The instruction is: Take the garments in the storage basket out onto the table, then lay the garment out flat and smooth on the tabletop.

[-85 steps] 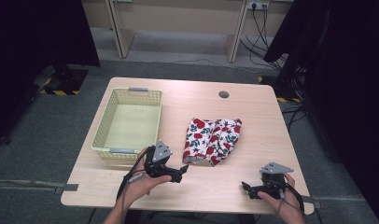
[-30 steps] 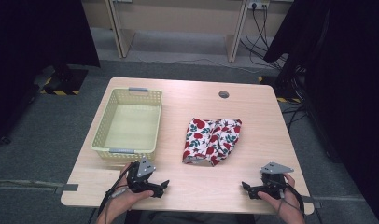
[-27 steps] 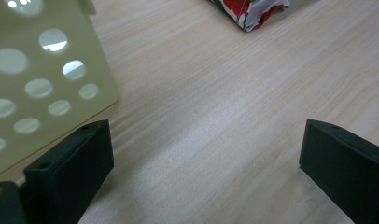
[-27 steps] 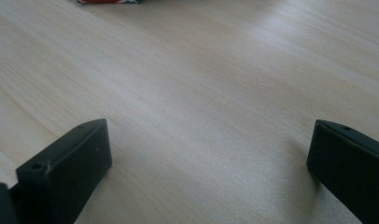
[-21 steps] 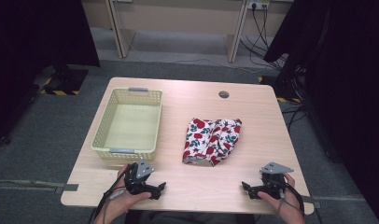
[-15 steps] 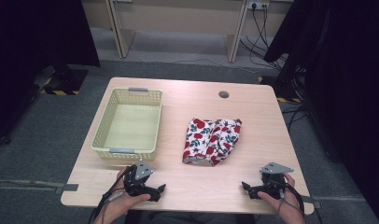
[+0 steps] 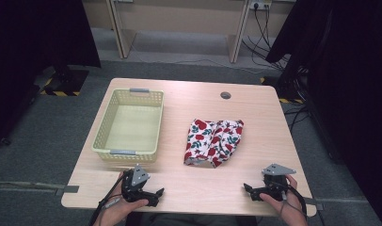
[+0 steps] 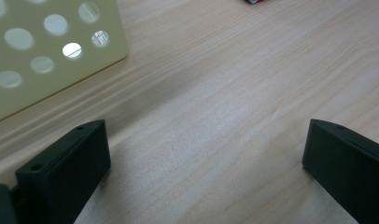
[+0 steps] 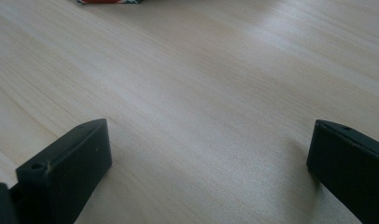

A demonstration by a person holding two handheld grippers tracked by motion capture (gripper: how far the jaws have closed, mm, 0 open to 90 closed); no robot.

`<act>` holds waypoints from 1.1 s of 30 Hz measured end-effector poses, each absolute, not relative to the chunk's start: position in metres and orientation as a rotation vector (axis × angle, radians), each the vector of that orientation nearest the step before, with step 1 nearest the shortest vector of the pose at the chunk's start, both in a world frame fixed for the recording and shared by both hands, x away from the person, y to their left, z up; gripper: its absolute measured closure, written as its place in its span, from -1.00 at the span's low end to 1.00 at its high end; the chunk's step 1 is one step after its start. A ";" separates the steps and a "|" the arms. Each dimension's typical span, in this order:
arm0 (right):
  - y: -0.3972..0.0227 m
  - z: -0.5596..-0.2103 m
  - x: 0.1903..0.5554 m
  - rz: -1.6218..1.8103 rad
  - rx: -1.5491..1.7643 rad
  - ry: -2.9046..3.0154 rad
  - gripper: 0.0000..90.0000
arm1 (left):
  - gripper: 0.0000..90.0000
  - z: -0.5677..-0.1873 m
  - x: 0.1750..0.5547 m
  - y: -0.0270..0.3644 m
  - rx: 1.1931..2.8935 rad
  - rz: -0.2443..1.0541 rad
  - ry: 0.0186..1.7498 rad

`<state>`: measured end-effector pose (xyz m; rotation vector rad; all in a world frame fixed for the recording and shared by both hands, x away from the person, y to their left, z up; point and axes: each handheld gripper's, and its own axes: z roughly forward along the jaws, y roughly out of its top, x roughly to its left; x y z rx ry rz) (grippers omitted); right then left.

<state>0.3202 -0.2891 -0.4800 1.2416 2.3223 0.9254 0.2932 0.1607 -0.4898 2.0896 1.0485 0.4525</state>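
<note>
Table (image 7: pixel 255 101): light wood. Yellow perforated basket (image 7: pixel 129 125) on its left half. Folded rose-print cloth (image 7: pixel 213 142) lies flat at centre, right of basket, apart from both my grippers. My left gripper (image 7: pixel 156 193) and right gripper (image 7: pixel 248 188) rest at the near edge, jaws spread, holding nothing.

From above, my left gripper (image 7: pixel 154 194) rests on the pale wooden table (image 7: pixel 255 106) near its bottom edge, lower left of centre, just below the pale yellow perforated plastic basket (image 7: pixel 129 125). My right gripper (image 7: pixel 249 189) sits at the lower right, jaws pointing left. Between them and higher up, at the frame's centre, lies the folded white cloth printed with red flowers and green leaves (image 7: pixel 212 141), apart from both grippers.
</note>
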 end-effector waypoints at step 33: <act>-0.289 -0.480 0.320 0.924 1.243 2.322 -0.99 | -0.96 -0.485 0.283 0.147 2.060 0.465 1.008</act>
